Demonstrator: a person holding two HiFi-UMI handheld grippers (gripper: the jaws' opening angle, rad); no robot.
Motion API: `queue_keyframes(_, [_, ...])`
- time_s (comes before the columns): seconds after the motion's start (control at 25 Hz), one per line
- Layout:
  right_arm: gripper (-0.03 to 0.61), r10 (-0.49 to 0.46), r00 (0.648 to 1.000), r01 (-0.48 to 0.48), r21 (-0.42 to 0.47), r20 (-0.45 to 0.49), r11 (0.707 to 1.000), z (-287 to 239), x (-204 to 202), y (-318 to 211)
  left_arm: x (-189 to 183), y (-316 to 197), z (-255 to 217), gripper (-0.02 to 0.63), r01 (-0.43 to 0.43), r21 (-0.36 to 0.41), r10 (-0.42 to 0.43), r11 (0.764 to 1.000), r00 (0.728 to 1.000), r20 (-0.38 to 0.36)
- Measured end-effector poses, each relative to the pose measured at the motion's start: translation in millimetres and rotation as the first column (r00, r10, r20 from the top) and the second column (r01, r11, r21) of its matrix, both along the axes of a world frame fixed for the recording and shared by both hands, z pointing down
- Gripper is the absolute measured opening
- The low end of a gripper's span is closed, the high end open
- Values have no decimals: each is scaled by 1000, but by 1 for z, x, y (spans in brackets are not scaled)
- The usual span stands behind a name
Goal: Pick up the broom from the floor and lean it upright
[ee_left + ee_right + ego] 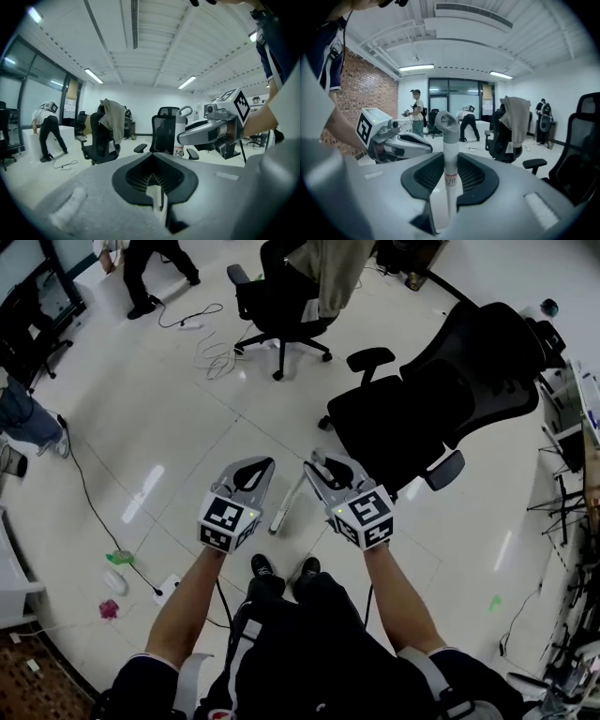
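The broom's white handle [450, 154], topped by a grey hanging loop, stands upright between the jaws of my right gripper [450, 174], which is shut on it. In the head view the handle [284, 508] slants down and to the left from the right gripper [321, 471]; the broom's head is hidden. My left gripper [264, 467] hovers just left of the handle, jaws together, nothing in them. In the left gripper view, past the left gripper [153, 180], the handle [179, 136] stands upright in the right gripper [185, 137].
A big black office chair [441, 395] stands close ahead on the right. A second chair [281, 306] draped with a garment is farther back. Cables [202, 343] trail on the tiled floor. A power strip [167, 589] and small litter lie at lower left. People stand far off.
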State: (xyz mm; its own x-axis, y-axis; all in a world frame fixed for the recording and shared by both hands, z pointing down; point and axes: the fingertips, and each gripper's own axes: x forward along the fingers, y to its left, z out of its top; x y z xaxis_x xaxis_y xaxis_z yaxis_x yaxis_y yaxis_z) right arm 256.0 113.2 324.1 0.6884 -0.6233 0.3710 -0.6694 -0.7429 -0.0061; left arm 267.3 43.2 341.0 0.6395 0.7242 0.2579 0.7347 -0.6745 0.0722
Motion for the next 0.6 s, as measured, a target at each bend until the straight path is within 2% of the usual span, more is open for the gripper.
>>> queue_keyframes(0.12, [94,131,991,-131,13,-6,991,-6,-11,46,-2,41,-1,0,-91,-4,91,996,996,-4])
queue_keyframes(0.28, [94,290,957,-289,35,-21,957,-20,-28,108,-9,107,-14,0,-216,-11,215,976,976,-37])
queue_keyframes(0.6, [94,471,882,-470,38,-21,882,-26,-64,189,-43,196,-30,0,-378,36,379,925,923,-66])
